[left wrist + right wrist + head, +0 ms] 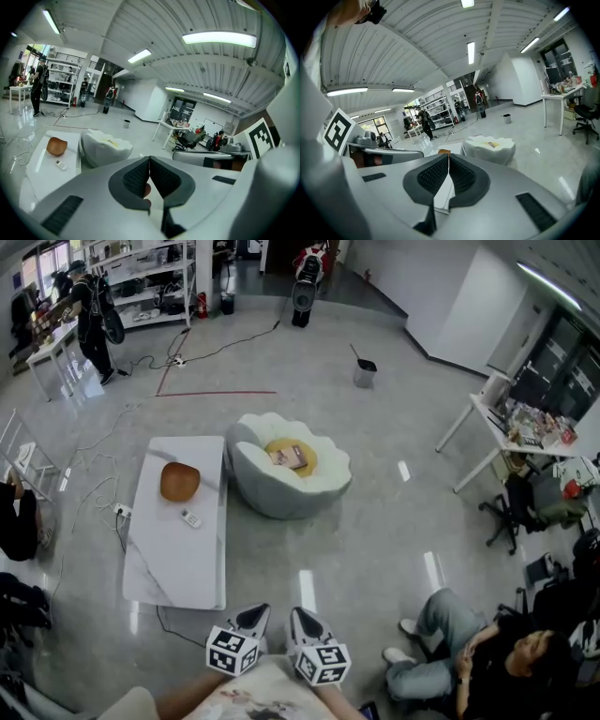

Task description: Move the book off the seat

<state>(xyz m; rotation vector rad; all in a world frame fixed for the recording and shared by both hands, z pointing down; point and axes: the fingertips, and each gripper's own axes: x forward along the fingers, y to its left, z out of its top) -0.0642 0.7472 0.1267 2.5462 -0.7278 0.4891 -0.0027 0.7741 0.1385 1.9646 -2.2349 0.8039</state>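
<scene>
A book (291, 457) lies on the yellow cushion of a white shell-shaped seat (323, 491) in the middle of the floor. In the right gripper view the book (491, 144) is a small dark patch on top of the seat (497, 152). The left gripper view shows the seat (101, 151) from the side, and the book is too small to make out there. Both grippers are held low and near me, far short of the seat. My left gripper (253, 617) and right gripper (302, 617) are side by side, jaws shut, with nothing held.
A white marble table (169, 563) stands left of the seat with a brown bowl (179, 481) and a remote (190, 518) on it. Cables run over the floor at the left. A seated person (469, 657) is at the lower right, a desk (511, 432) at the right and a bin (365, 373) beyond.
</scene>
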